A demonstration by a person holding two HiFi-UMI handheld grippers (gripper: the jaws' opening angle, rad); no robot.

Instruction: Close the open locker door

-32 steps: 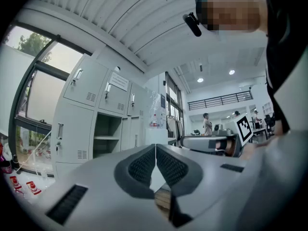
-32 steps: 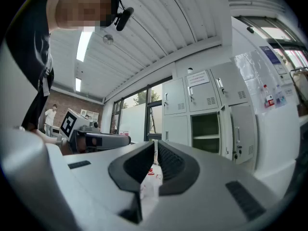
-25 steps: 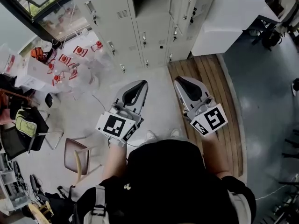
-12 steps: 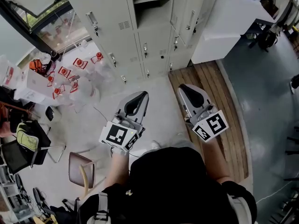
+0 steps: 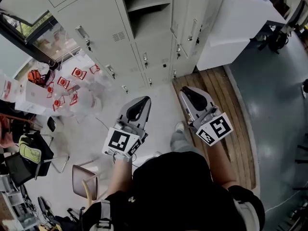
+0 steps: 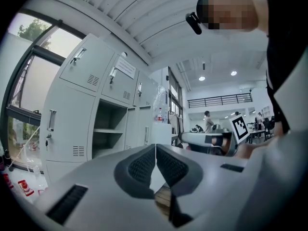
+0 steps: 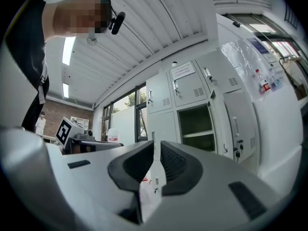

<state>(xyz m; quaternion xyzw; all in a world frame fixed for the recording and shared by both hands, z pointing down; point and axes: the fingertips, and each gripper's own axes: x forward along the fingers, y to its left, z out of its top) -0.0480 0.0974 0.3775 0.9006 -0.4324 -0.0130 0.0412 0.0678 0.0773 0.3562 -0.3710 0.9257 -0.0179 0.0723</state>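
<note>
A row of pale grey lockers [image 5: 96, 32] fills the far side of the head view. One compartment [image 5: 144, 4] stands open, with a shelf inside. Its door [image 5: 187, 20] is swung out to the right, handle facing me. My left gripper [image 5: 143, 100] and right gripper [image 5: 186, 89] are held side by side above the floor, well short of the lockers, both shut and holding nothing. In the left gripper view, the open compartment [image 6: 108, 134] shows beyond the left gripper [image 6: 155, 146]. The right gripper view has the compartment [image 7: 197, 129] and door [image 7: 238, 124] to the right of the right gripper [image 7: 154, 143].
A white counter [image 5: 236, 18] stands right of the lockers, with a wooden platform [image 5: 221, 95] on the floor before it. Clear bags of red-labelled bottles [image 5: 67, 81] lie at the left by a window. A chair [image 5: 82, 177] stands at lower left. Grey floor lies at the right.
The lockers have come nearer and fill more of the head view as the person steps forward. Both grippers stay shut and keep their place before the body.
</note>
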